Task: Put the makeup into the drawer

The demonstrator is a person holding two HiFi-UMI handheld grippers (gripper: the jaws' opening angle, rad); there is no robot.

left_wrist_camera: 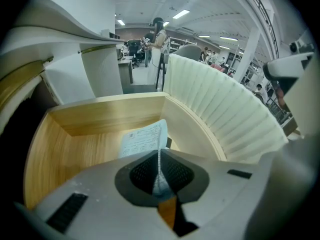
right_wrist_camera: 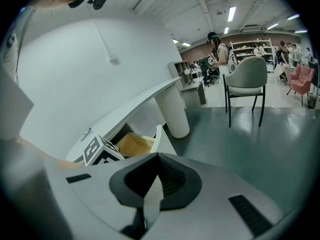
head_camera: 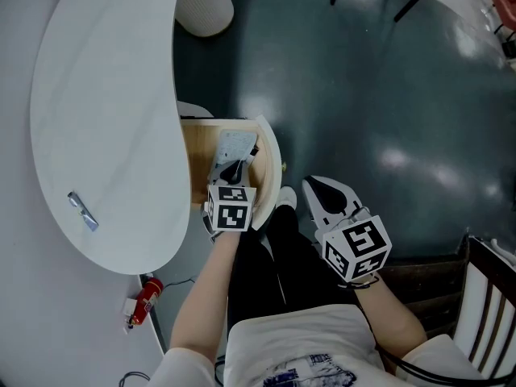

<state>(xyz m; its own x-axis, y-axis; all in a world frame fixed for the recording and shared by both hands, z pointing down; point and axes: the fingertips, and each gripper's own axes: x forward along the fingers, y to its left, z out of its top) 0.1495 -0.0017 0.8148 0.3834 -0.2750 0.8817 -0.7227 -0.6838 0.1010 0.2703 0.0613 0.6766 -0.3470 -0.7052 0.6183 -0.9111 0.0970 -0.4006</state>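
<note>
The drawer (head_camera: 272,164) under the white table stands pulled out, its wooden inside showing. My left gripper (head_camera: 234,170) reaches down into it and is shut on a thin, pale printed makeup packet (head_camera: 235,146). In the left gripper view the packet (left_wrist_camera: 142,140) runs edge-on from between the shut jaws of my left gripper (left_wrist_camera: 159,164) out over the drawer floor (left_wrist_camera: 80,154). My right gripper (head_camera: 326,190) hangs to the right of the drawer, above the dark floor, shut with nothing in it. The right gripper view shows the shut right gripper (right_wrist_camera: 156,176) and the open drawer (right_wrist_camera: 134,143) beyond it.
The curved white table (head_camera: 105,111) carries a small metallic item (head_camera: 83,211). A white column base (head_camera: 203,2) stands at the back. A red object (head_camera: 145,297) lies on the floor at lower left. A dark chair (head_camera: 484,297) stands at the right.
</note>
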